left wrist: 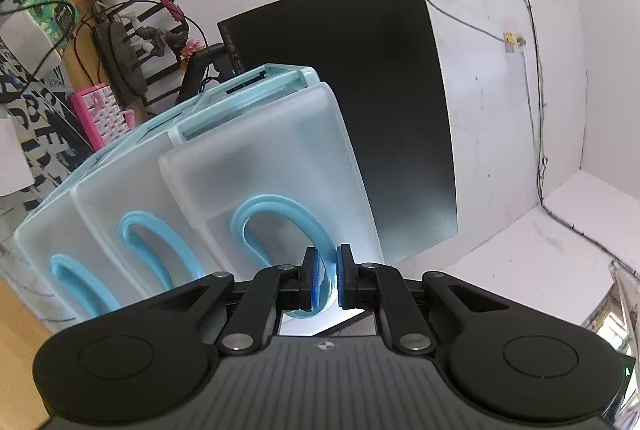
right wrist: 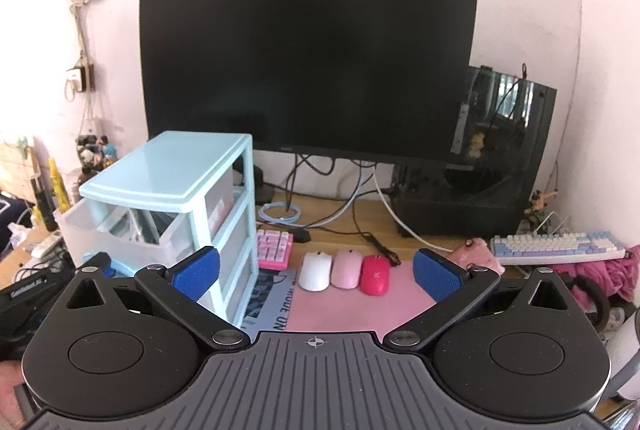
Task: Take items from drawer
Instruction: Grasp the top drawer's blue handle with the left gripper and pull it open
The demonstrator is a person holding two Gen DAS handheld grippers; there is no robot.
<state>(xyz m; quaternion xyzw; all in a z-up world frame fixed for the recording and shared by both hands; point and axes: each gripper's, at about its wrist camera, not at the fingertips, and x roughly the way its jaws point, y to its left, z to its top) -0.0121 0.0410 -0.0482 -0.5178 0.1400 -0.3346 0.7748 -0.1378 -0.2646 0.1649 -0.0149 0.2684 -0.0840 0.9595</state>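
Three frosted drawers sit in the light blue drawer unit (right wrist: 176, 189), and we see it standing on the wooden desk (right wrist: 344, 226), just in front of the left part of the dark monitor (right wrist: 308, 53); the top drawer (right wrist: 120, 230) is pulled out to the left of the frame, and some items lie inside it, but we cannot tell what they are; our left gripper (left wrist: 326, 280) has its blue pads nearly closed on the blue loop handle (left wrist: 280, 222) of this drawer, with the thin handle bar pinched between them; the two other drawers (left wrist: 120, 213) show beside it in the left wrist view, each with its own blue handle; our right gripper (right wrist: 316, 272) is spread wide and holds nothing; it hovers above the pink mat (right wrist: 352, 306), near three computer mice (right wrist: 346, 270) in white, pale pink and red; a small pink keypad (right wrist: 274, 248) lies just beside the drawer unit
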